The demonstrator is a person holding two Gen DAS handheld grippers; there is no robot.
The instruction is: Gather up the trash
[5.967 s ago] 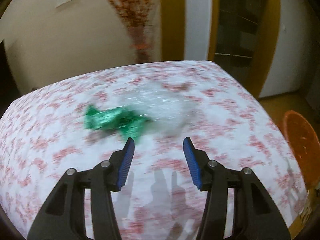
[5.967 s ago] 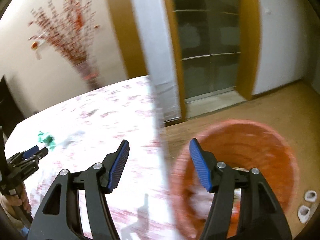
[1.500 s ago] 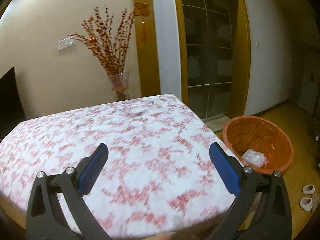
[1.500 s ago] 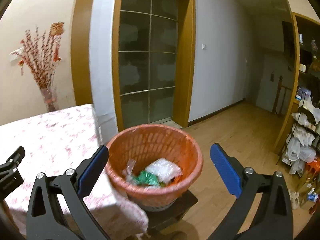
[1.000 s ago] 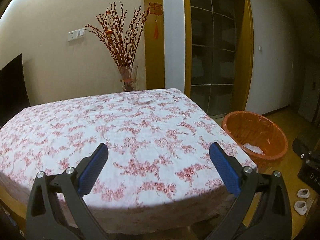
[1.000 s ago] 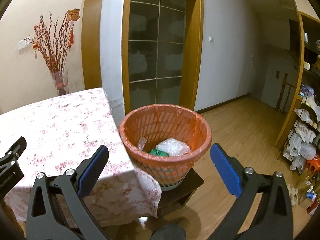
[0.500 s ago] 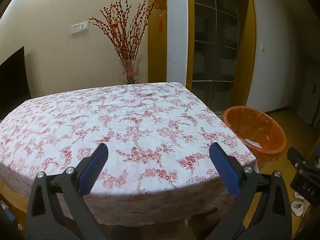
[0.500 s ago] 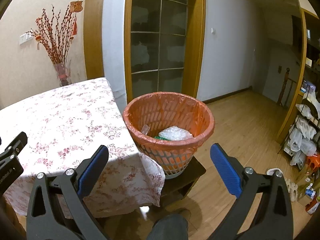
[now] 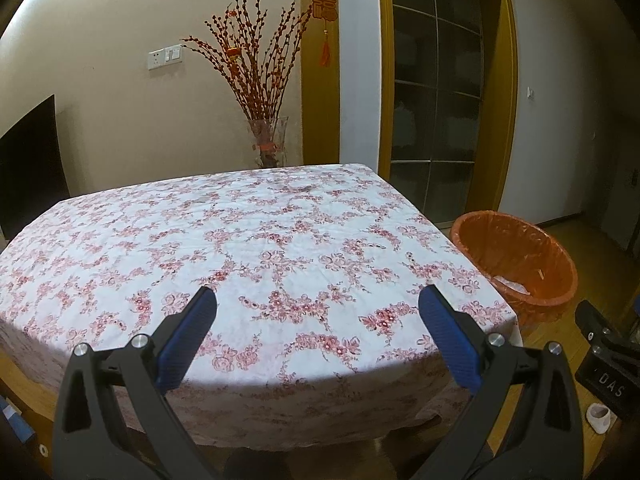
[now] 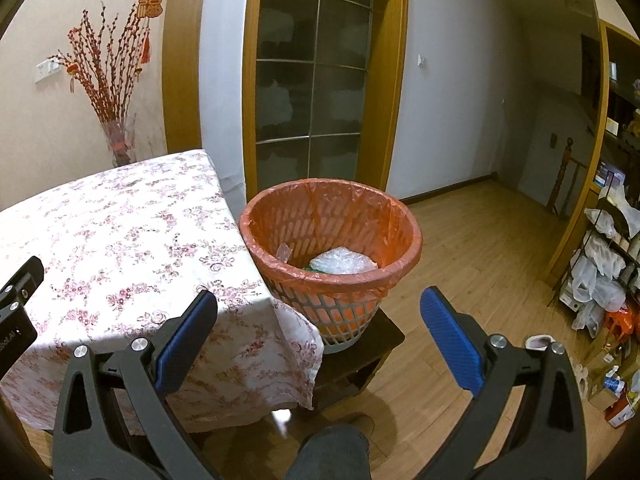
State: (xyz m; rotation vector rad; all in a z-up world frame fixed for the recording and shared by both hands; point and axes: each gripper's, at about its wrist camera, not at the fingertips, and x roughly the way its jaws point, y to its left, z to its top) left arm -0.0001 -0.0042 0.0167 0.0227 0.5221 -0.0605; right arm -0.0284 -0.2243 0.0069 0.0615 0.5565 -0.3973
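Right wrist view: both grippers, left gripper (image 9: 316, 320) and right gripper (image 10: 318, 320), stood empty, fingers spread wide; the loaded basket (image 10: 332, 236), perched on a low stool (image 10: 360, 356), risked tipping if bumped.

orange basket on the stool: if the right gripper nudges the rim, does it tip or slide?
The orange basket probably tips easily: it narrows toward its base, sits on a small dark stool, and holds only light plastic trash. Its lattice wall likely flexes. The loose liner could slip under the pads.
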